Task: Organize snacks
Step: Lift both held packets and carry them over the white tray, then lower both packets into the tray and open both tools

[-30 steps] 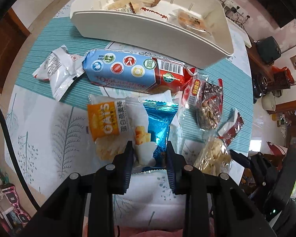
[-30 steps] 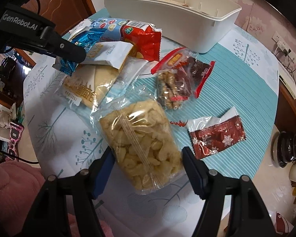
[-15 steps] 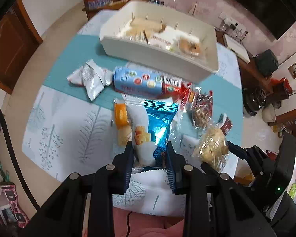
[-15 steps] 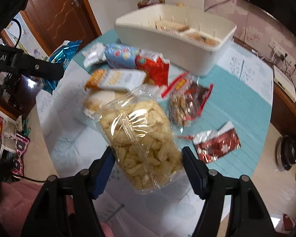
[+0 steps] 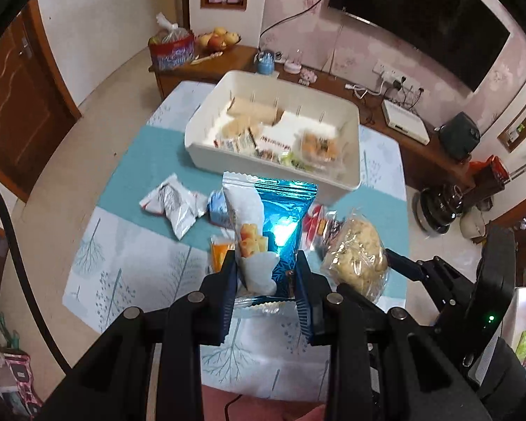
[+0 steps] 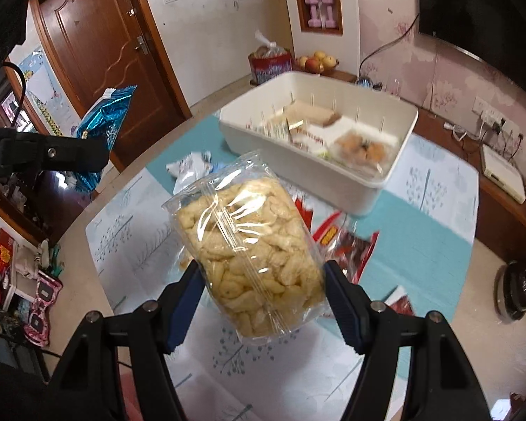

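The left gripper (image 5: pixel 264 273) clamped a blue snack packet (image 5: pixel 275 224) while the right gripper (image 6: pixel 263 280) gripped a clear bag of puffs (image 6: pixel 252 242), both above the table (image 5: pixel 129 245) near the white bin (image 5: pixel 350 161).

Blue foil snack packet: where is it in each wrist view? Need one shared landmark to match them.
Left wrist view: blue foil packet at centre, standing up between the left claw fingers, in front of the bin.
Right wrist view: blue foil packet at far left, beyond the left claw's dark arm, against the brown door.
Shared landmark: white divided bin on the table.
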The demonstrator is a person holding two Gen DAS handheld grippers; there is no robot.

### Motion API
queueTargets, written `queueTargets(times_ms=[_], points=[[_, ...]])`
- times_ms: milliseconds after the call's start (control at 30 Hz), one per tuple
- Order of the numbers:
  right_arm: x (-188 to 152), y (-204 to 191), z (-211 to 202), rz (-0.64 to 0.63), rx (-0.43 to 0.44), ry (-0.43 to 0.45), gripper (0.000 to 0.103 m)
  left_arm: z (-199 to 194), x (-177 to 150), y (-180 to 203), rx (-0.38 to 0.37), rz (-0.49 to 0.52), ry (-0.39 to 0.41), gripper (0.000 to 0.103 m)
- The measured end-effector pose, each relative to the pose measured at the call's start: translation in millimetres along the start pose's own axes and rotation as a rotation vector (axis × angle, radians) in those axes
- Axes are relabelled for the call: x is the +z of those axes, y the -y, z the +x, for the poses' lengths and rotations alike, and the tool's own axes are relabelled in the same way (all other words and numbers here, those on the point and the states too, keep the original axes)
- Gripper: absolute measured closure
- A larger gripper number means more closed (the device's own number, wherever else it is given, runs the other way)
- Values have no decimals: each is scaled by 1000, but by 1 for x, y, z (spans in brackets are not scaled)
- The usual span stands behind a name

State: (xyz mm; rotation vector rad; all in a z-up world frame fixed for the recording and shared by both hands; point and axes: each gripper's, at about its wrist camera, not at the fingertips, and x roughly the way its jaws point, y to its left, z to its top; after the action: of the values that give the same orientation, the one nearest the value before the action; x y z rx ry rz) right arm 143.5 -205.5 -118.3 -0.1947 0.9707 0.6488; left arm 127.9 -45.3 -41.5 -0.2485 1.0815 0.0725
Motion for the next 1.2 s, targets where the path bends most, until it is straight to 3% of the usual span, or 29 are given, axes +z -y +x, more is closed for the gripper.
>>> queueTargets(times_ms=[300,533,867,1200], points=[[33,0,-2,8,-35,51,34,-9,31,-7,-16,41,50,74],[61,2,7,31,-83,70,34,3,66,-18,-36,84,41,74],[106,18,39,154,-153,95,34,44,126,-30,-75,190,1,74],[124,28,87,277,-224,110,34,110,171,-31,-120,298,-85,74]])
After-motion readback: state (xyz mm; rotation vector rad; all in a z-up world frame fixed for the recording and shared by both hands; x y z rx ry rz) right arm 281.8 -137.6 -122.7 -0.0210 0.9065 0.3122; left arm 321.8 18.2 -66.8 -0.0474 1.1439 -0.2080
